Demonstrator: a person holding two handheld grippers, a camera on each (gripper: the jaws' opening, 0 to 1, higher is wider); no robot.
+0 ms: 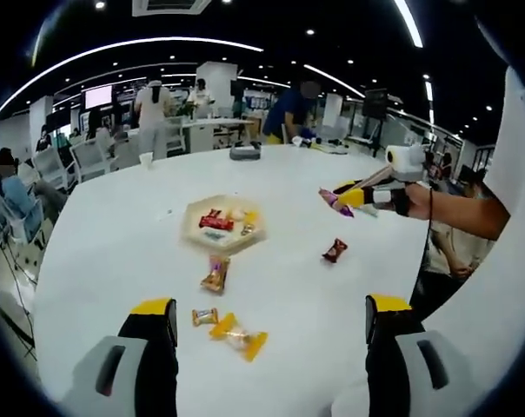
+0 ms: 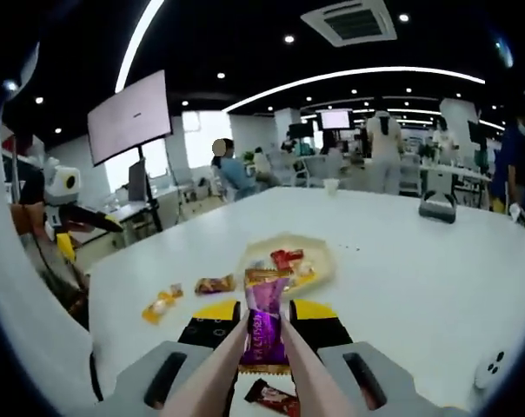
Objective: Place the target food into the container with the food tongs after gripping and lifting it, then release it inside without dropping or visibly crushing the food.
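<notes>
Tongs (image 2: 264,365) of pale, flesh-coloured plastic run out from the right gripper (image 2: 265,323), their two arms closing together on a purple foil-wrapped snack (image 2: 264,330), which hangs lifted off the big white round table (image 2: 402,261). In the right gripper view the snack sits just short of the shallow beige hexagonal tray (image 2: 319,269), which already holds a red wrapped bar and a few yellowish pieces. A small red-brown wrapped candy (image 2: 271,397) lies on the table below the tongs. Further left lie a brown-orange packet (image 2: 215,284) and a yellow twist-wrapped sweet (image 2: 161,306).

From the left gripper view, the right gripper (image 1: 354,196) shows out over the table to the right of the tray (image 1: 193,228), the purple snack (image 1: 335,201) at its tip, raised clear of the surface. The left gripper (image 1: 271,317) hovers low with its yellow-tipped jaws wide apart, nothing between them; the yellow sweet (image 1: 238,335) and a tiny tan candy (image 1: 205,317) lie just ahead of it.
</notes>
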